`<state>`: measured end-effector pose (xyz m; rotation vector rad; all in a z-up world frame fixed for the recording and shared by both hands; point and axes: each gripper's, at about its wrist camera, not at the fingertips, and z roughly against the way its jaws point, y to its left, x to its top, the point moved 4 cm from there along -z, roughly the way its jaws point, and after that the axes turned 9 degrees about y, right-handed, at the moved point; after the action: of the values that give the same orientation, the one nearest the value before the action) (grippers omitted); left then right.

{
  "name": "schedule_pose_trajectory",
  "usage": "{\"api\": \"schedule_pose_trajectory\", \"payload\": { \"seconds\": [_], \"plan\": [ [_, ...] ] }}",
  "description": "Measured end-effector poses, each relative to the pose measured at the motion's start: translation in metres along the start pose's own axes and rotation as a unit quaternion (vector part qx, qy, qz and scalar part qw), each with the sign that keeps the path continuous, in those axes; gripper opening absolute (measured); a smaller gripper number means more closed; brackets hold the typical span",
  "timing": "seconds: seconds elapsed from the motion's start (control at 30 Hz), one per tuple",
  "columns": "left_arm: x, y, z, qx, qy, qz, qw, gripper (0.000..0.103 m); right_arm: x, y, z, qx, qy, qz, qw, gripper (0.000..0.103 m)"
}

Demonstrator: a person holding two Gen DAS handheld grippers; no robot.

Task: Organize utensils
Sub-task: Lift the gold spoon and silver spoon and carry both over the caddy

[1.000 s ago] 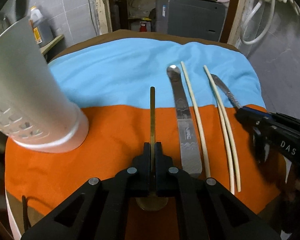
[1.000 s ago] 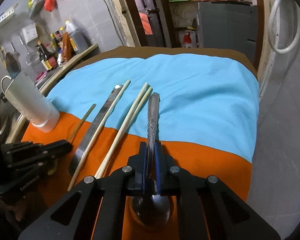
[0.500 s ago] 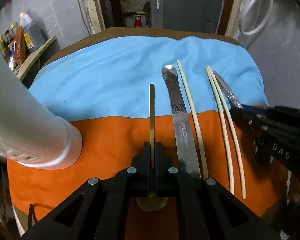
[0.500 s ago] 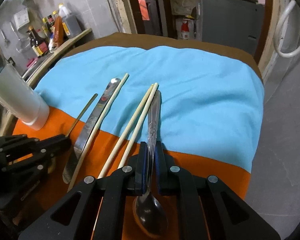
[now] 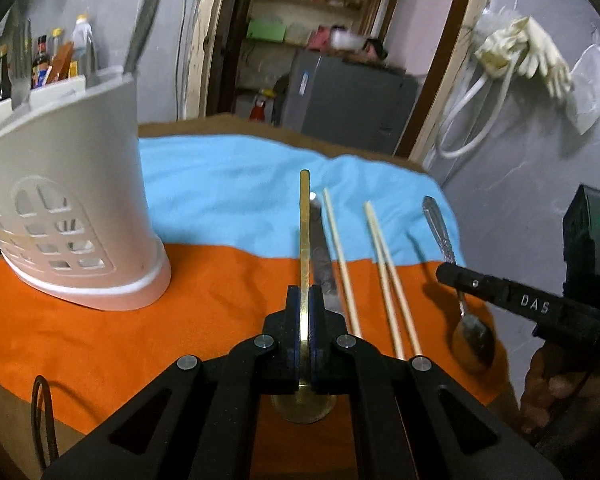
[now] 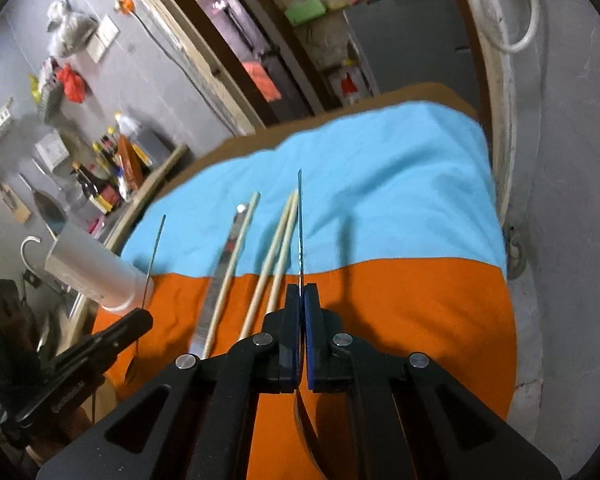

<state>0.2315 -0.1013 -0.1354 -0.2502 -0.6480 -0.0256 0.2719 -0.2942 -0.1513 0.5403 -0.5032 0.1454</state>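
Observation:
My left gripper (image 5: 305,300) is shut on a brass spoon (image 5: 305,224); its handle points forward and its bowl hangs below the jaws, above the cloth. My right gripper (image 6: 301,300) is closing tight on a silver spoon (image 6: 300,232), seen edge-on and lifted. In the left wrist view the right gripper (image 5: 446,274) holds that silver spoon (image 5: 440,232) at the right. In the right wrist view the left gripper (image 6: 140,316) stands at the lower left. A white slotted utensil holder (image 5: 72,216) stands on the left.
A steel knife (image 5: 324,276), a single chopstick (image 5: 340,256) and a pair of chopsticks (image 5: 388,276) lie side by side on the orange and blue cloth (image 5: 220,200). Bottles (image 6: 108,176) crowd a shelf at far left. A wall runs along the right.
Both grippers have risen and tipped upward, lifting their spoons off the cloth. The right one has rolled, so its silver spoon now shows edge-on.

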Motion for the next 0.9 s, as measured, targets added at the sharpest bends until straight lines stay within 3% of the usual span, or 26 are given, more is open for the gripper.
{"api": "schedule_pose_trajectory", "payload": {
  "seconds": [0.43,0.9],
  "plan": [
    [0.010,-0.001,0.045,-0.038,-0.089,0.008,0.9952,0.001,-0.011,0.030,0.032,0.020,-0.090,0.014,0.996,0.000],
    [0.044,0.027,0.119,-0.071,-0.183,0.027,0.9803,0.001,0.008,0.092,0.066,0.048,-0.168,0.040,0.984,0.000]
  ]
}}
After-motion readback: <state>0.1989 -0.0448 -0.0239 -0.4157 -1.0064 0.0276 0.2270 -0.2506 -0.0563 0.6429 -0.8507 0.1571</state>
